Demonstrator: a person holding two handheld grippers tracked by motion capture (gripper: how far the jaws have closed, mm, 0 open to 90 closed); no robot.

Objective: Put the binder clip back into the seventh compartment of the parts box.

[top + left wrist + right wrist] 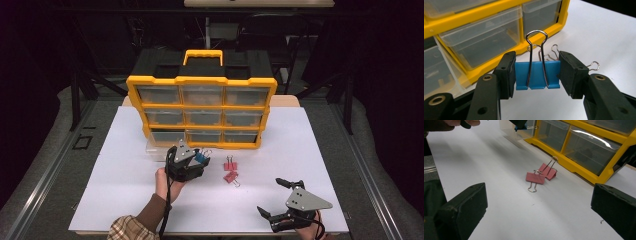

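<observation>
Now my left gripper (537, 75) clamps the blue binder clip (537, 75) by its sides, lifted off the white tabletop (125, 165) just in front of the yellow drawer organiser (201, 111) at the far edge. My right gripper (280, 199) stands wide and empty near the near right corner, with two pink binder clips (541, 175) lying mid-table between them.

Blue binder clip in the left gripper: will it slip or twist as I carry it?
The blue binder clip is pinched across its smooth ends by the left gripper, so it may pivot. It looks stiff and light. Its wire handles stand free and could snag.
</observation>
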